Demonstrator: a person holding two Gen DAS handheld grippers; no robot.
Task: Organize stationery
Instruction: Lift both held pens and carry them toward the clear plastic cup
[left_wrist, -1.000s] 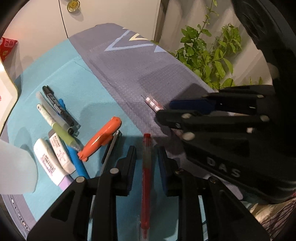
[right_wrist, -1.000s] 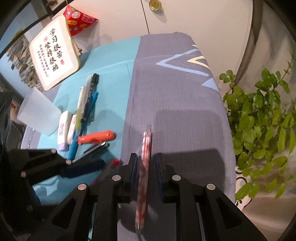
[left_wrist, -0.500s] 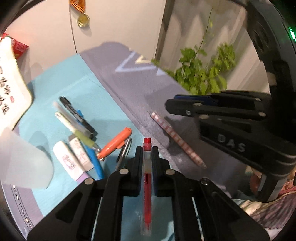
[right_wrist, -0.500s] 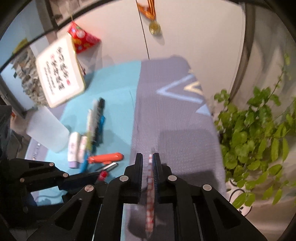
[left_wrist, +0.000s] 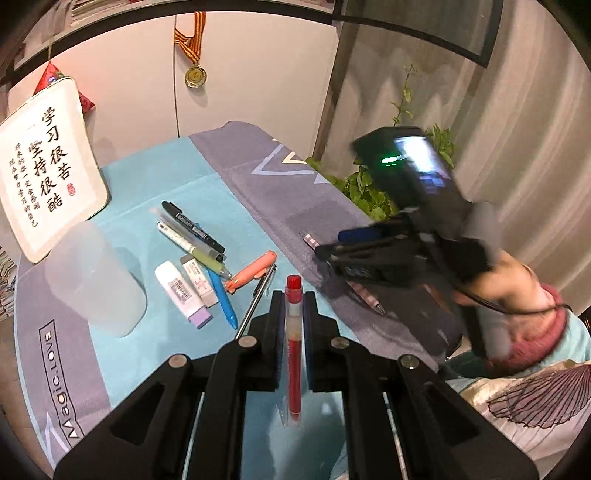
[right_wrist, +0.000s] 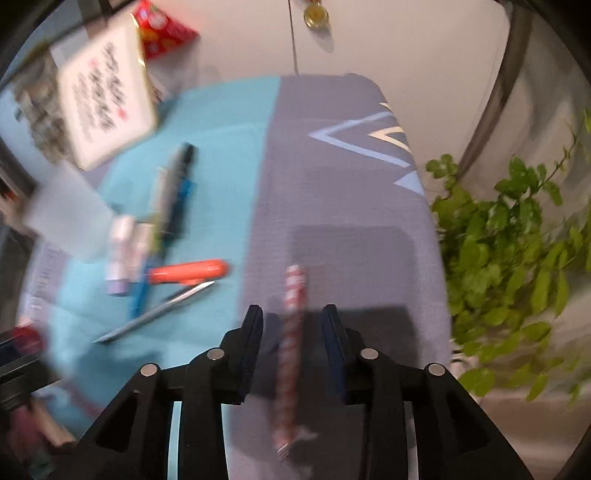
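Observation:
My left gripper (left_wrist: 291, 295) is shut on a red pen (left_wrist: 294, 354) and holds it above the blue and purple table mat (left_wrist: 184, 177). My right gripper (right_wrist: 291, 314) hangs over the purple part of the mat; its jaws are opening. A pink checked pen (right_wrist: 293, 291) lies between them, and neither pad touches it. In the left wrist view that pen (left_wrist: 364, 295) rests on the mat under the right gripper (left_wrist: 325, 254). A frosted plastic cup (left_wrist: 92, 277) stands at the left.
Left of the grippers lie a black marker (left_wrist: 192, 225), a blue pen (left_wrist: 223, 295), an orange pen (left_wrist: 251, 271), a silver pen (left_wrist: 256, 299) and two erasers (left_wrist: 181, 291). A framed sign (left_wrist: 48, 177) leans at the back left. A leafy plant (right_wrist: 517, 240) stands past the table's right edge.
The left gripper shut on the red pen and lifted it off the mat. The right gripper closed on the pink checked pen, then spread its jaws and let it go.

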